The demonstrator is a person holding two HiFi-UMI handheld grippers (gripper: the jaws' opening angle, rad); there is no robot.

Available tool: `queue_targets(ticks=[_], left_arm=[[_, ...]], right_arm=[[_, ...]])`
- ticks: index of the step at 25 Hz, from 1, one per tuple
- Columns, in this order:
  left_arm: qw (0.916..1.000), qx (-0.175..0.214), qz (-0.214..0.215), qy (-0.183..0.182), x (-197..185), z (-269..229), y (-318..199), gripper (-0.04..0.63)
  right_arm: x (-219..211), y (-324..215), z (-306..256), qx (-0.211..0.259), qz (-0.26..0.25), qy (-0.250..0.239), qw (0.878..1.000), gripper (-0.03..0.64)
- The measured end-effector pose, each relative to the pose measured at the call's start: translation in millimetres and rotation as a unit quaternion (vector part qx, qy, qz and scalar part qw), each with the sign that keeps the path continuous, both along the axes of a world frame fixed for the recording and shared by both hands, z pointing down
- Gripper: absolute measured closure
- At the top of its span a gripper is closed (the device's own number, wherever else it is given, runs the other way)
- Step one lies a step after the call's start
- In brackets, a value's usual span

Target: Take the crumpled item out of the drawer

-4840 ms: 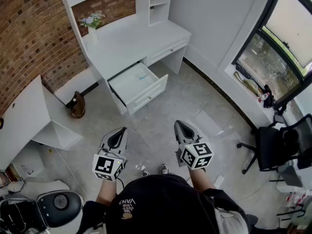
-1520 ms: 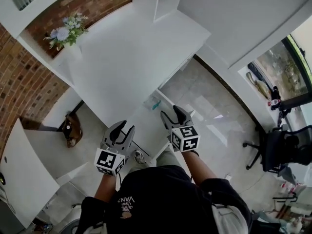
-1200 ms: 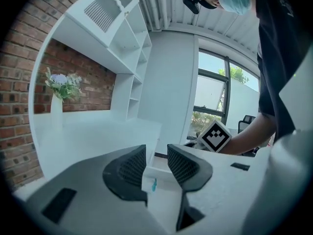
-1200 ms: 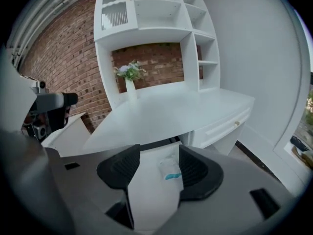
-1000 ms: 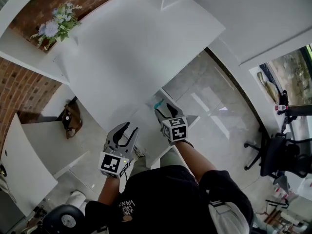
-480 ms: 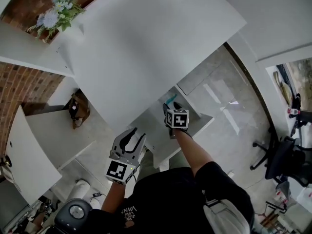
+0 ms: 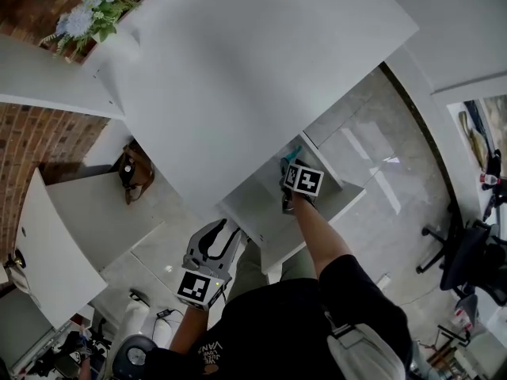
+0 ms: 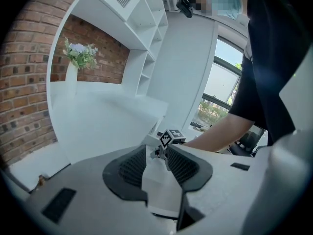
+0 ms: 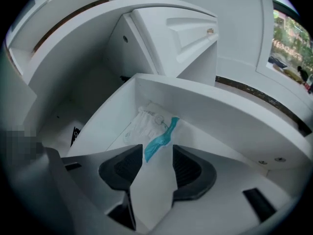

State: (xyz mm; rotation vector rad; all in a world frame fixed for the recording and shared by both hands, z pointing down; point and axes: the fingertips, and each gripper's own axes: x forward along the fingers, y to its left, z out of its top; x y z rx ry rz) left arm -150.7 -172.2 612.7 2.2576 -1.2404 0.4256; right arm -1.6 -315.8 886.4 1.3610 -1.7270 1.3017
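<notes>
Right gripper (image 9: 157, 166) hung in the drawer (image 9: 210, 109), jaws wide near the crumpled item (image 9: 144, 124) (apparently not touching), left gripper (image 8: 157, 168) gaped empty

The left gripper (image 8: 156, 152) held its jaws apart, nothing between them. Beyond them the right gripper (image 8: 169, 139) showed its marker cube at the end of an arm (image 8: 220, 131). Flowers (image 8: 78, 54) stood on a white desk (image 8: 98, 121).

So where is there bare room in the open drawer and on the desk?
Drawer: bare along its left wall and in front of the crumpled item, which crowds the back. Desktop: bare apart from the flowers.
</notes>
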Motion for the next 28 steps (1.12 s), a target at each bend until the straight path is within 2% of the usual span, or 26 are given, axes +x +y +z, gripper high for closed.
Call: queue_targets(ticks=[5,7,9,15,21,28], left_arm=[[1.0,-0.002,0.002,-0.002,-5,3,8,0.479],[1.0,-0.002,0.002,-0.003,-8,3,10,0.479],[1.0,-0.003,0.003,-0.003,-11,4,12,0.479],[1.0,0.002,0.004,0.001,-12,1,11,0.479],[0.9997,0.019,0.015,0.01,-6,-8,8,0.479],[0.9986,0.04,0.03,0.018,-1,-24,9,0.479]], right_arm=[[-7,0,9,-0.003,0.002,-0.022,1.0,0.482],[-9,-1,7,0.005,-0.003,-0.026,1.0,0.559],[-9,-2,4,0.009,-0.006,-0.021,1.0,0.59],[-2,1,-10,0.02,-0.013,-0.002,1.0,0.607],[1,6,-37,0.033,-0.09,0.056,0.994,0.609],[3,15,-89,0.074,-0.114,0.072,0.988,0.609]])
